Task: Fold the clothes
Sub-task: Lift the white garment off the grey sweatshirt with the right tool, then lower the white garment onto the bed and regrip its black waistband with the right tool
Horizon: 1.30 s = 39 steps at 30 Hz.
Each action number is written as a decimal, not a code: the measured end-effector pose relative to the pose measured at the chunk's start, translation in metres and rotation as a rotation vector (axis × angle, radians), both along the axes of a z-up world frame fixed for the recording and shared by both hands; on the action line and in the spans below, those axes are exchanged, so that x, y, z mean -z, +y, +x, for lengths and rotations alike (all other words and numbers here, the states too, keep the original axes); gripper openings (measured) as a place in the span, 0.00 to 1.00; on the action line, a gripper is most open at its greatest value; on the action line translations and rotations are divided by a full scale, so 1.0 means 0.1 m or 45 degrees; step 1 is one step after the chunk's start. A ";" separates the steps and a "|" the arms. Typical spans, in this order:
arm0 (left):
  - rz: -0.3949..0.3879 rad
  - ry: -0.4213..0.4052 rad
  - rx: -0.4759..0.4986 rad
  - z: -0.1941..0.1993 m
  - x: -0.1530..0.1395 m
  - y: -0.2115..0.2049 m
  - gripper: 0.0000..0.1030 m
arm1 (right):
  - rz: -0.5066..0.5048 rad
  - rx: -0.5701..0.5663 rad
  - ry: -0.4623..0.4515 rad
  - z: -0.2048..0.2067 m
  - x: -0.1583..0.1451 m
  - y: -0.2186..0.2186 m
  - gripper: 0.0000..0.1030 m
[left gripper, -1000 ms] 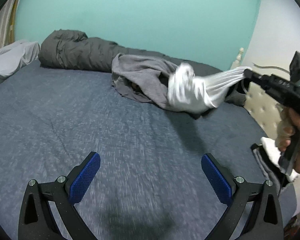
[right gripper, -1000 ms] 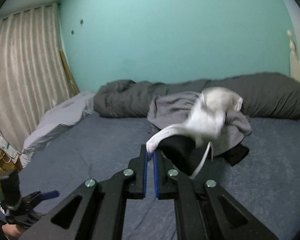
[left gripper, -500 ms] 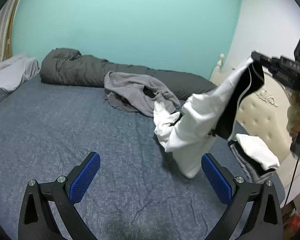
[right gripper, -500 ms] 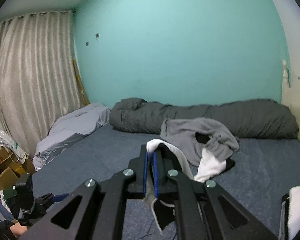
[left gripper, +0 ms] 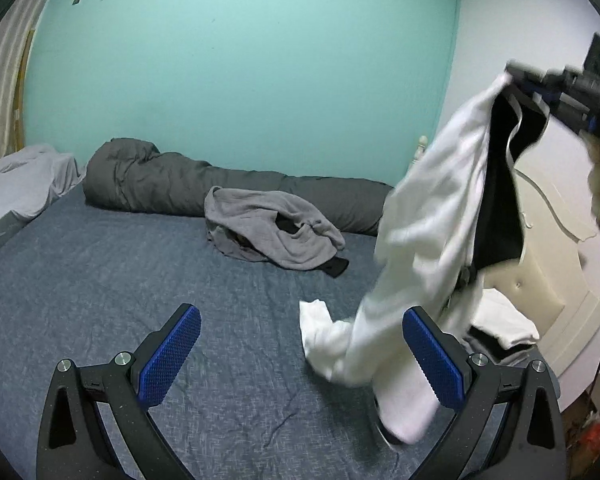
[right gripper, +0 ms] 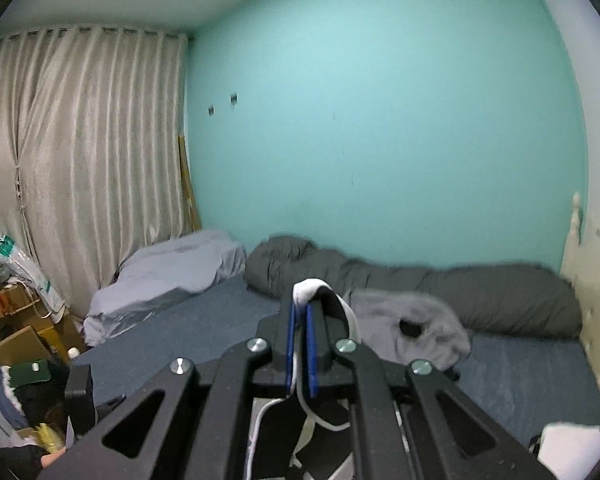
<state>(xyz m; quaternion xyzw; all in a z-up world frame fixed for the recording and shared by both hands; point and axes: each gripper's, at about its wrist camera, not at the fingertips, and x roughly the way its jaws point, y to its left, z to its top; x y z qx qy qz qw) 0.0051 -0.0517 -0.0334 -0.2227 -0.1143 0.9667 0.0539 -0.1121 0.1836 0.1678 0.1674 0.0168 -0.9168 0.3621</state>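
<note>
White-and-black garment [left gripper: 432, 216]: hangs at 3 o'clock in the left wrist view, top edge pinched high, lower end trailing onto the bed [left gripper: 100, 280] near 5 o'clock. Blurred, so likely swinging. Type unclear; the white panel, black lining and thin white cord suggest a hooded or drawstring piece.

Handling, as a judgement: soft, limp and light, with no stiffness; it drapes and bunches under its own weight. Not fragile. The cord could snag. One-point hold lets it twist, so a second hold on the same top edge, well apart from the first, would spread it flat. Hem or shoulder seam is a better bite than loose mid-panel.

Grey garment [left gripper: 272, 228]: crumpled heap at 12 o'clock on the bed, against the dark rolled duvet [left gripper: 220, 188]. Folded white-on-dark stack [left gripper: 504, 320] at 4 o'clock by the headboard [left gripper: 556, 248].

Right gripper [right gripper: 299, 344]: raised high at 2 o'clock in the left view, fingers clamped together on a white fold of the garment, cord looping beside them.

Left gripper [left gripper: 300, 360]: low over the bed, pointing forward, blue fingers [left gripper: 172, 354] wide apart, holding nothing; right finger just beside the trailing cloth.
</note>
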 end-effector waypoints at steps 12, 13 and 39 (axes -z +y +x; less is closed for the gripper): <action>0.091 -0.196 -0.020 -0.26 0.99 -0.06 1.00 | 0.085 -0.035 -0.554 -0.59 2.19 -0.44 0.05; 0.100 -0.217 -0.019 -0.31 1.11 -0.06 1.00 | 0.096 -0.040 -0.578 -0.64 2.34 -0.49 0.05; 0.206 -0.511 0.071 -1.49 2.96 0.04 1.00 | 0.035 -0.001 -0.820 -1.60 4.06 -0.64 0.49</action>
